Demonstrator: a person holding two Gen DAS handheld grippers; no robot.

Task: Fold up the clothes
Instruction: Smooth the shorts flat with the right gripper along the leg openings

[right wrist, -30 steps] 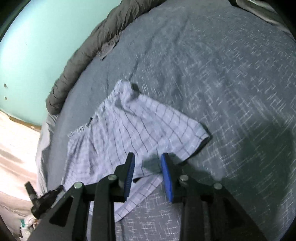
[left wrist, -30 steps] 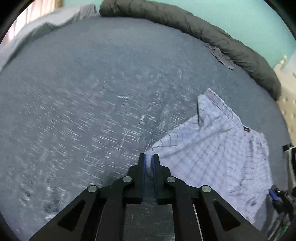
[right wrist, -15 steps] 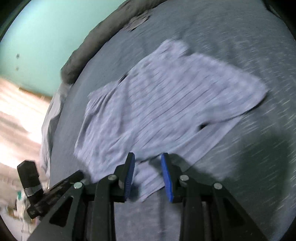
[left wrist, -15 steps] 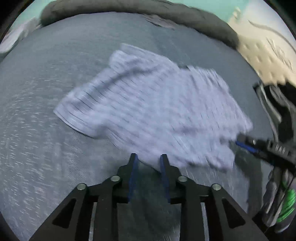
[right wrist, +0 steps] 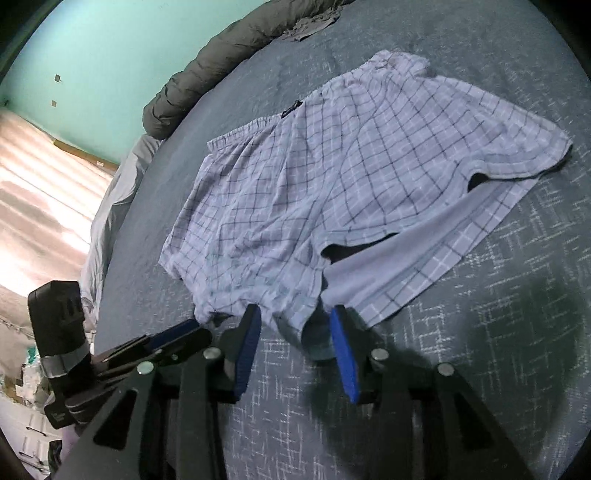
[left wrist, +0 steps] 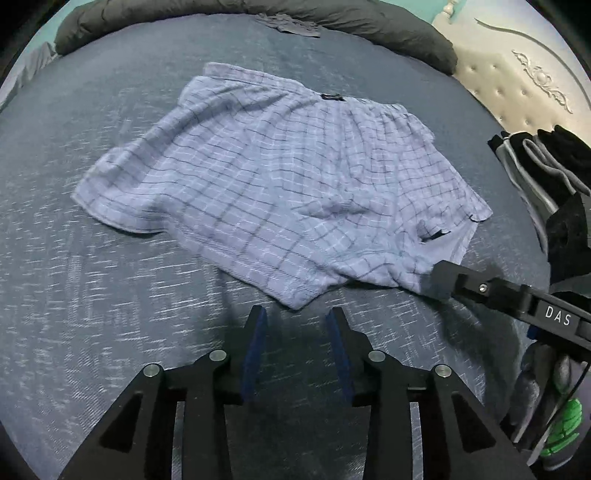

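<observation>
Your left gripper [left wrist: 295, 325] has its fingers [left wrist: 255, 350] spread apart with nothing between them; only bare bedspread [left wrist: 110, 314] shows in the gap. The checked shorts [left wrist: 280, 184] lie spread out on the bed just ahead of those fingertips, the nearest hem corner just short of the gap and not touching either pad. The waistband is on the far side from your left fingers, with a small dark label at its middle.

Your right gripper [right wrist: 295, 328] is also spread wide and grips nothing. In the right wrist view the shorts [right wrist: 351, 177] start right at the fingertips: a hem fold sits in the gap between the two blue pads, loose and unclamped. One leg opening gapes just ahead of the right-hand finger.

From the left wrist view, the right gripper [left wrist: 439, 282] comes in from the right of your left fingers, its tip at the hem edge of the shorts; I can't tell whether it touches the cloth.

A dark rolled duvet [left wrist: 369, 29] lies along the far edge of the bed, well beyond the shorts. A padded cream headboard [left wrist: 517, 85] stands far right of the left fingers.
</observation>
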